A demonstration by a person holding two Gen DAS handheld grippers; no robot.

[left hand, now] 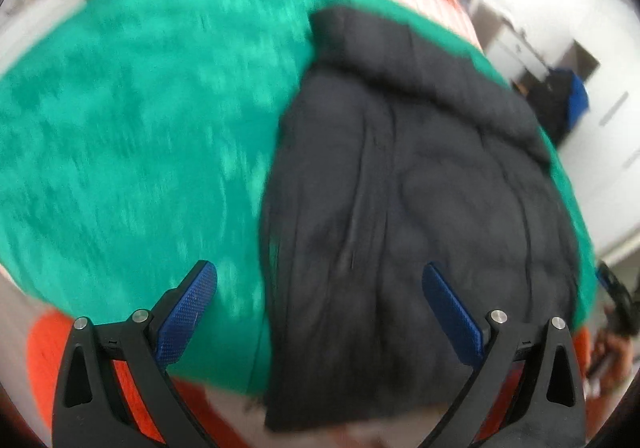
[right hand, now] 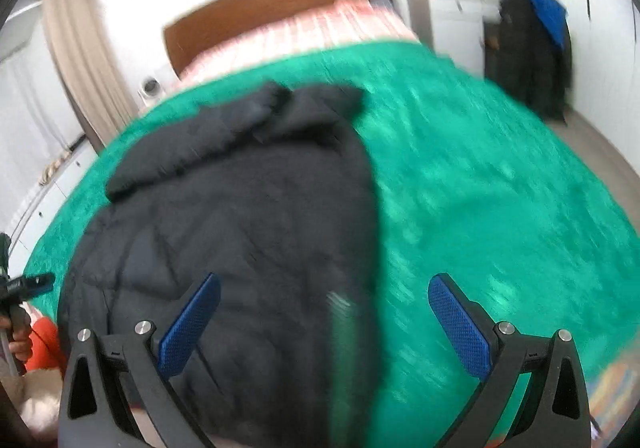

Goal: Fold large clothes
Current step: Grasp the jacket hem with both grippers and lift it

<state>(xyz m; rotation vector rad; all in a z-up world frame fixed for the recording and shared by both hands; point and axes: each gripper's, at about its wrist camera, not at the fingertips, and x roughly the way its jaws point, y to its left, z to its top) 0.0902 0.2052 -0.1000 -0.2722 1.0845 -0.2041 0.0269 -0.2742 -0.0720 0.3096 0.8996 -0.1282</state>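
Note:
A large black padded jacket (left hand: pixel 404 183) lies folded into a long block on a green fuzzy blanket (left hand: pixel 132 127) that covers the bed. Its collar end points toward the headboard. In the right wrist view the same jacket (right hand: pixel 240 224) fills the left half, over the green blanket (right hand: pixel 480 199). My left gripper (left hand: pixel 320 280) hovers open above the jacket's near left edge, nothing between its blue pads. My right gripper (right hand: pixel 324 292) is open too, straddling the jacket's right edge, and holds nothing. Both views are blurred by motion.
A wooden headboard (right hand: pixel 272 3) and striped pink bedding (right hand: pixel 320 27) lie beyond the blanket. Dark clothes with a blue item (right hand: pixel 532 47) hang by the wall at right. A beige curtain (right hand: pixel 80 55) hangs at left. An orange fabric (left hand: pixel 44 360) shows at the near bed edge.

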